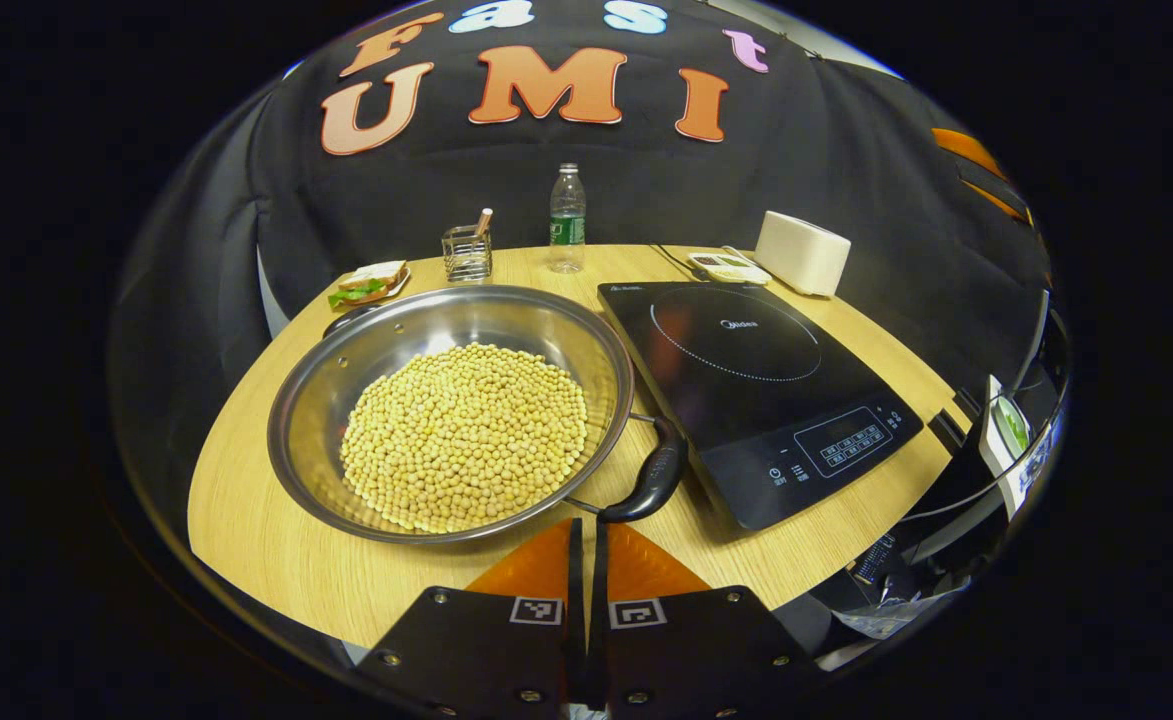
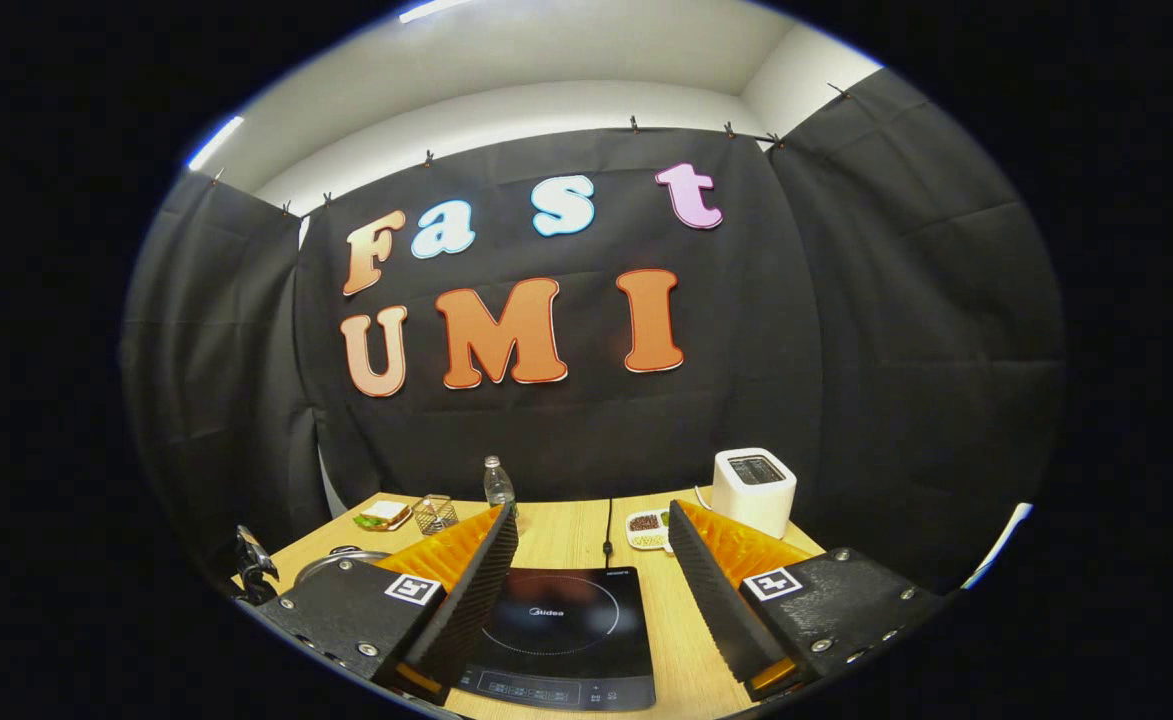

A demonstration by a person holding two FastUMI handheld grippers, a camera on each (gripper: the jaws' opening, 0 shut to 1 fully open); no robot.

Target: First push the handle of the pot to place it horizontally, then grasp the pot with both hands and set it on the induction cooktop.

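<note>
Now the pot (image 1: pixel 451 410) sits on the table (image 1: pixel 246 500), just left of the cooktop (image 1: pixel 756 390).

Yellow beans (image 1: pixel 464 435) fill the pot in the middle of the left gripper view. Its black handle (image 1: pixel 654 478) points to the lower right, close to the cooktop's edge. The left gripper (image 1: pixel 586 560) is at the bottom, pressed closed with nothing in it, just below the handle. In the right gripper view, the right gripper (image 2: pixel 591 560) is spread wide at the bottom, above the cooktop. A toaster (image 2: pixel 754 490) stands at the back.

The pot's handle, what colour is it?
Black handle, clearest in the left gripper view.
</note>
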